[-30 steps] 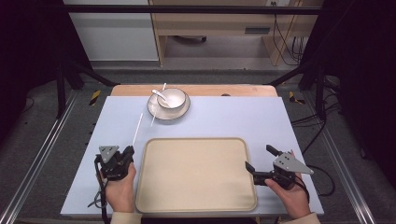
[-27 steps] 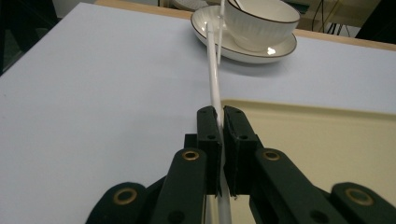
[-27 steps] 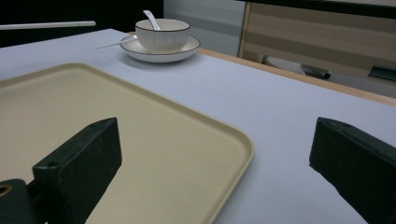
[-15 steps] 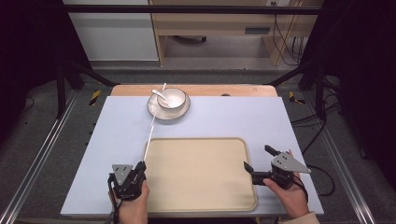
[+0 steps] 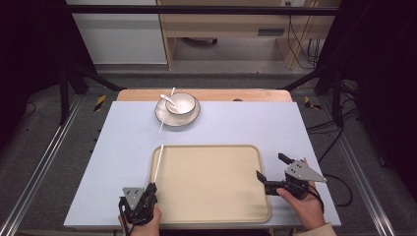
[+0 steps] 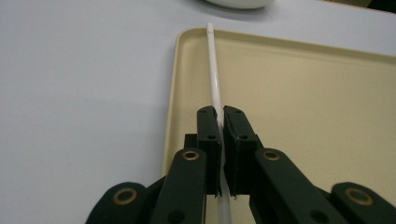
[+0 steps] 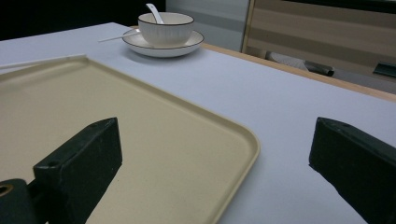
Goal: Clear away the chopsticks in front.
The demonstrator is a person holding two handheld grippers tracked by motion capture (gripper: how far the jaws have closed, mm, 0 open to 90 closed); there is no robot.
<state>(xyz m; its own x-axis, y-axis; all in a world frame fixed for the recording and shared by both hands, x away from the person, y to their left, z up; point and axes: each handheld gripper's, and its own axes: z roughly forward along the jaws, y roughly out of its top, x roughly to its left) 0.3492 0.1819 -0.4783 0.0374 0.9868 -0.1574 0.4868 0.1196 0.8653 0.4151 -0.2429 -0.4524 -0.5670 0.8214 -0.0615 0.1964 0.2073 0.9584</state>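
A beige tray (image 5: 211,182) lies on the pale blue table (image 5: 275,123), at the 6 o'clock side of it. Its floor is bare; a thin white stick (image 5: 157,164) runs along its left rim, from the near-left corner up toward 12 o'clock, its far tip at the tray's far-left corner. At 12 o'clock from the tray, well apart from it, a white bowl (image 5: 180,103) sits on a saucer (image 5: 193,117). A white spoon (image 5: 166,99) rests in the bowl, its handle leaning out toward 10 o'clock. A second white stick (image 5: 162,124) lies across the saucer's left edge and onto the table.

The left gripper (image 5: 147,192) sits at the tray's 7 o'clock corner. Its jaws are pressed together on the near end of the stick, which passes between them and out on both sides.

The right gripper (image 5: 273,169) is at 3 o'clock of the tray, its jaws spread wide and holding nothing. One jaw hangs over the tray's right part, the other over the table just outside the rim; whether either touches the surface I cannot tell.

The left gripper view gives the pinch on the stick (image 6: 215,93) up close and the tray rim (image 6: 173,84) beside it. The right gripper view looks low across the tray (image 7: 140,140) to the bowl (image 7: 166,28), and shows its dark rim line and the spoon (image 7: 154,11) standing in it.
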